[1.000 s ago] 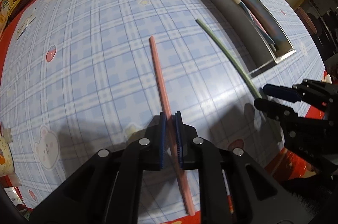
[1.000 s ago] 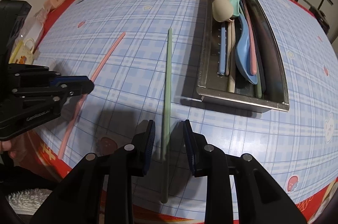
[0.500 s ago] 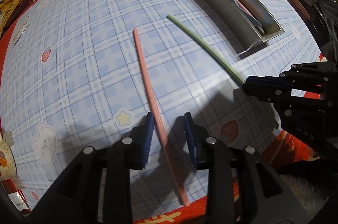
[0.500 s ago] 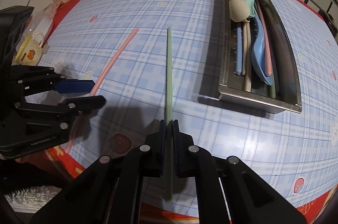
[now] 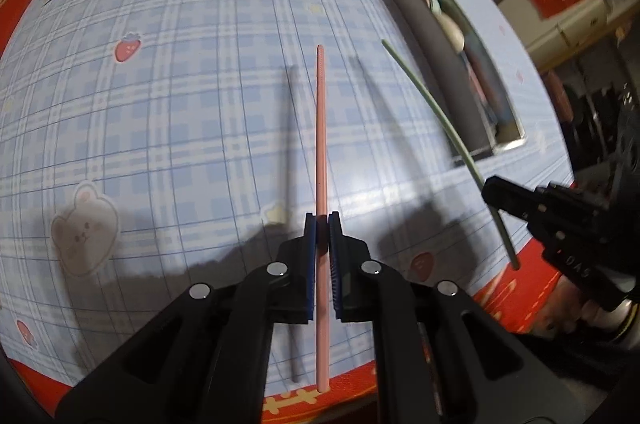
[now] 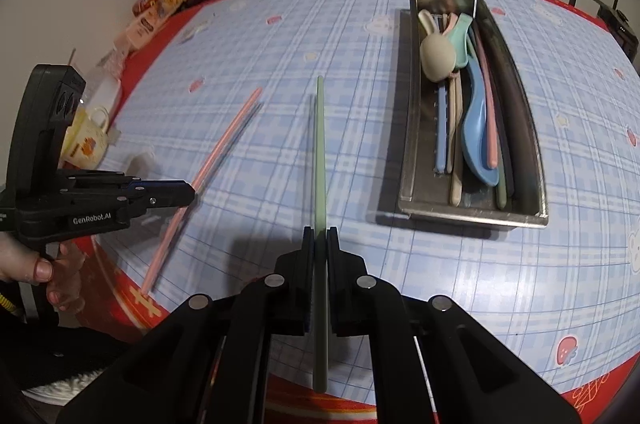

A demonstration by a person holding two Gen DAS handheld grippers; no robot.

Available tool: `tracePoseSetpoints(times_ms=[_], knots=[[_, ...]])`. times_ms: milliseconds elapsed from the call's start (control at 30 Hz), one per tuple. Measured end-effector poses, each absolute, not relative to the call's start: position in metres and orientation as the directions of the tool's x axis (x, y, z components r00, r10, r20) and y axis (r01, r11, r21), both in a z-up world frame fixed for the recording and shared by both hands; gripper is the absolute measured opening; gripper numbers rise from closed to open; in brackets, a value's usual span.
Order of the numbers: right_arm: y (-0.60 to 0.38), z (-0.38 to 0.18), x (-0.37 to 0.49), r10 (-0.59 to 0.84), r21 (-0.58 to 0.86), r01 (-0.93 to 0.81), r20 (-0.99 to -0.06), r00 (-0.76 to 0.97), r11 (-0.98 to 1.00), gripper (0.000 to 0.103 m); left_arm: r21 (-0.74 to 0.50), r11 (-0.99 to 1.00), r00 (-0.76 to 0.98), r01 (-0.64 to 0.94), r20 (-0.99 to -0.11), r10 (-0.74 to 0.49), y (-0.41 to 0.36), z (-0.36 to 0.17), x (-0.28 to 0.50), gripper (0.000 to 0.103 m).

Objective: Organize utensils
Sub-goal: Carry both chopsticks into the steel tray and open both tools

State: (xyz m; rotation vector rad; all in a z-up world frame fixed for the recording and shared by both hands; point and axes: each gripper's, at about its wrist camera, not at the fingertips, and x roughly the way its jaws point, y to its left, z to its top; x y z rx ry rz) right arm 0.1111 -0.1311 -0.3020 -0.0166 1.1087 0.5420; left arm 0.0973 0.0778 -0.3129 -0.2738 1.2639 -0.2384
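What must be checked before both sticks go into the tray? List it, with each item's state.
1. Left gripper shut on the pink stick: ok.
2. Right gripper shut on the green stick: ok.
3. Both sticks lifted off the tablecloth, shadows beside them: ok.
4. Sticks apart, not crossing: ok.
5. Free room in the metal tray along its dark right side: ok.
6. Grip firm enough that the sticks will not swing: cannot tell.
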Motion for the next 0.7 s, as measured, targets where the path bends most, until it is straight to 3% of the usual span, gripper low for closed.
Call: tracePoseSetpoints(times_ms=[333,700], knots=[[-0.156,-0.267,0.130,0.439,0.309,-0.340,-0.788,0.431,0.888,0.007,-0.436,0.898,0.334,0.052,-0.840,-0.427,0.057,-0.271,0.126,0.010],[-0.211,-0.269,0.173,0.370,0.339,-0.154,-0.791,0.488,0.928,0.007,-0.551,0.828,0.302,0.105,-0.776,-0.554,-0.009,-0.252,0.189,0.010]])
